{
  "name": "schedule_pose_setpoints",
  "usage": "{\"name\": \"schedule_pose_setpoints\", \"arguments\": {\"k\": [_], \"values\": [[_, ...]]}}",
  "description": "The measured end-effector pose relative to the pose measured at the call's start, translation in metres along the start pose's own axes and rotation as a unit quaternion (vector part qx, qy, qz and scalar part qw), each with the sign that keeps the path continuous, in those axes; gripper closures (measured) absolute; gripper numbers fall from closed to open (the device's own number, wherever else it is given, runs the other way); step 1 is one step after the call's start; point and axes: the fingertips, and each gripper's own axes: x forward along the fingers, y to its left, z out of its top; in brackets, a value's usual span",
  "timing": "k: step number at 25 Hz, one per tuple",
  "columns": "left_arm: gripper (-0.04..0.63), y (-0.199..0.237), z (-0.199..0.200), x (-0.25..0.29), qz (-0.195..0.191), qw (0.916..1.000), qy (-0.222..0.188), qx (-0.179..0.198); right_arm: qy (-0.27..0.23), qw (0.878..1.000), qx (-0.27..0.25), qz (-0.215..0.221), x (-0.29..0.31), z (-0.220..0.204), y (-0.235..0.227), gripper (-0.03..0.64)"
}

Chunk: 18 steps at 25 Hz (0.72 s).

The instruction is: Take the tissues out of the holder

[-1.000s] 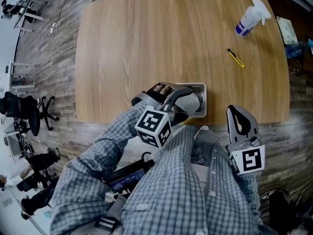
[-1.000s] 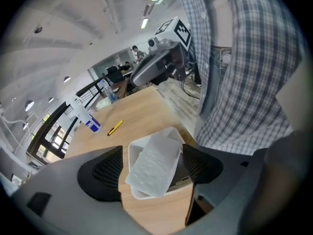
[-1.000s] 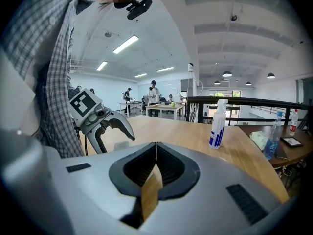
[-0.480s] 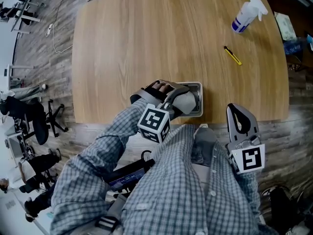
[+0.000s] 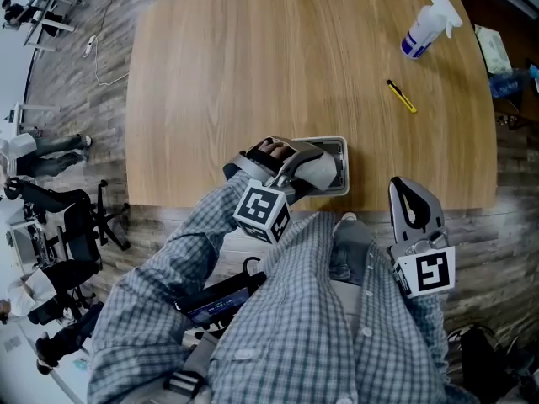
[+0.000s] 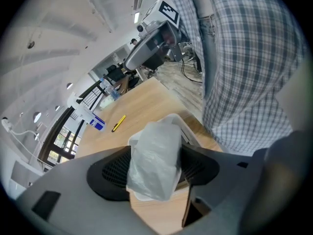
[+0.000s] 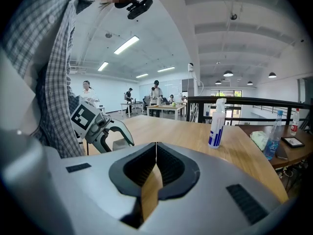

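A grey metal holder point(image 5: 344, 172) stands at the table's near edge. In the left gripper view a white tissue pack point(image 6: 154, 155) sticks up out of the holder point(image 6: 190, 134). My left gripper point(image 6: 155, 169) points down over it. Its jaws have just been closing, and both pads now lie against the sides of the pack between them. In the head view the left gripper point(image 5: 318, 172) covers most of the holder and hides the pack. My right gripper point(image 5: 410, 202) hangs off the table's front edge over the person's lap, and its jaws point(image 7: 156, 153) are shut with nothing in them.
A white and blue spray bottle point(image 5: 428, 26) lies at the table's far right, with a yellow pen point(image 5: 402, 97) nearer. The wooden table point(image 5: 253, 66) stretches beyond the holder. The person's checked shirt fills the foreground. Chairs and cables are on the floor at the left.
My left gripper has shifted and tilted slightly over the holder. The right gripper has not moved.
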Motion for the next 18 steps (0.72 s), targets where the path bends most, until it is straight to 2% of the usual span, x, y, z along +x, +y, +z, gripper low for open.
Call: {"name": "schedule_pose_setpoints", "arguments": {"k": [3, 12, 18], "values": [[0.285, 0.006, 0.004, -0.005, 0.013, 0.9994, -0.008, -0.032, 0.0, 1.0, -0.001, 0.003, -0.002, 0.0, 0.0, 0.601], [0.286, 0.022, 0.011, -0.022, 0.048, 0.9951, -0.012, -0.085, -0.02, 0.999, -0.025, 0.023, -0.003, 0.009, -0.001, 0.601], [0.285, 0.042, 0.023, -0.05, 0.104, 0.983, -0.041, -0.146, -0.032, 0.998, -0.035, 0.032, -0.005, 0.019, 0.003, 0.601]]}}
